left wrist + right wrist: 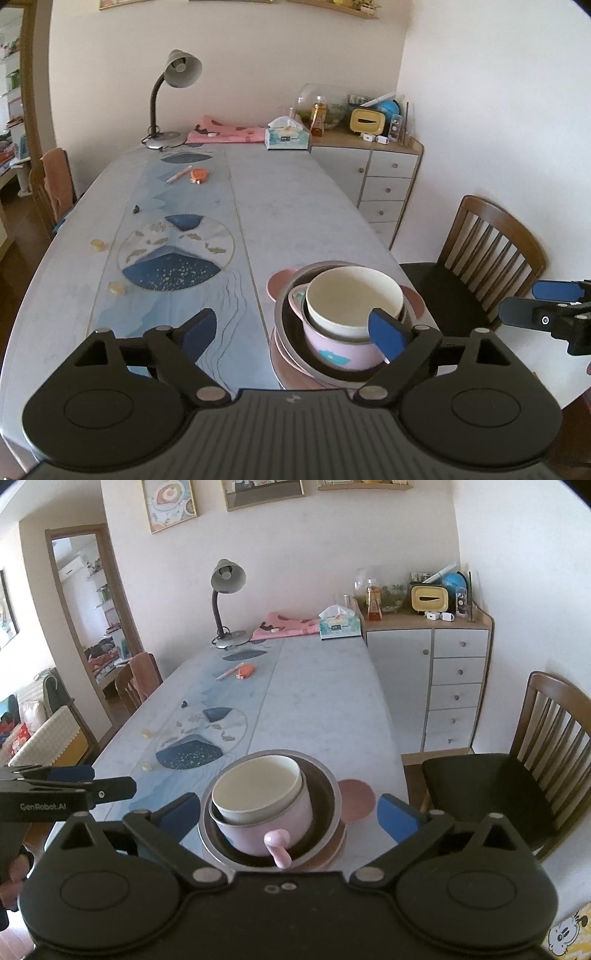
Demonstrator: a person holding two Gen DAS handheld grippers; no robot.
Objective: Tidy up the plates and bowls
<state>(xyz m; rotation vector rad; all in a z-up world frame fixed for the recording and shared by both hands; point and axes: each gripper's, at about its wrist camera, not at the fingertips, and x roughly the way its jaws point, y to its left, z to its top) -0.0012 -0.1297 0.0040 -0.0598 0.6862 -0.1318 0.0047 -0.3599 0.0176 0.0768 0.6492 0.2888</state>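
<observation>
A stack stands at the table's near right edge: a cream bowl (352, 295) (256, 786) nested in a pink handled cup (340, 350) (277, 830), inside a steel bowl (286, 325) (325, 794), on pink plates (279, 282) (356, 799). My left gripper (295, 332) is open and empty, hovering left of and above the stack; it shows at the left in the right wrist view (92, 781). My right gripper (291, 818) is open and empty, its fingers either side of the stack; it shows at the right in the left wrist view (535, 301).
The long table (288, 206) carries a desk lamp (166, 99), tissue box (288, 136), pink cloth (225, 134), pen (177, 175), orange tape (199, 175) and small bits. A wooden chair (535, 757) and drawer cabinet (443, 672) stand to the right.
</observation>
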